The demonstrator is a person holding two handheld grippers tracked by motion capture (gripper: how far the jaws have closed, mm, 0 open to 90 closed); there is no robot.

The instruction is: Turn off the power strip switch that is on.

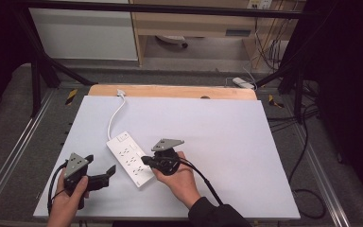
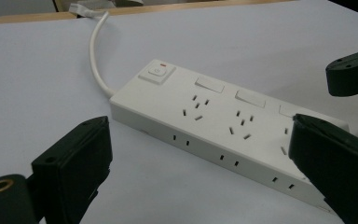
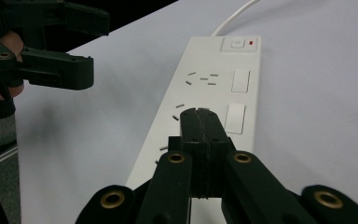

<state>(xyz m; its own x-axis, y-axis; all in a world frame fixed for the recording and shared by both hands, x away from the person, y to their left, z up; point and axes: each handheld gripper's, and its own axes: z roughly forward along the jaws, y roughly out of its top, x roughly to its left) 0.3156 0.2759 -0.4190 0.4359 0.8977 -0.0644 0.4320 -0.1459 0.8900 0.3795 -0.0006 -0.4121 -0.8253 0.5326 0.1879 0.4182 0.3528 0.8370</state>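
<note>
Near the table's front edge, left of its middle: power strip (image 1: 130,158), lying flat, slanted toward the front edge.
Cable (image 1: 115,117): white, runs to the back edge; its plug is too small to make out.
Left gripper (image 1: 109,171): jaws spread, empty, just beside the strip.
Right gripper (image 3: 200,122): jaws pressed together over the strip; touching it or not, unclear.
Hidden: the strip's near end, behind the right gripper.

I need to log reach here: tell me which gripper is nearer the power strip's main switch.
Right. The right gripper, jaws shut, sits over the power strip at its middle sockets, pointing toward the main switch. The left gripper, jaws open, stands beside the strip's near end, apart from it.
</note>
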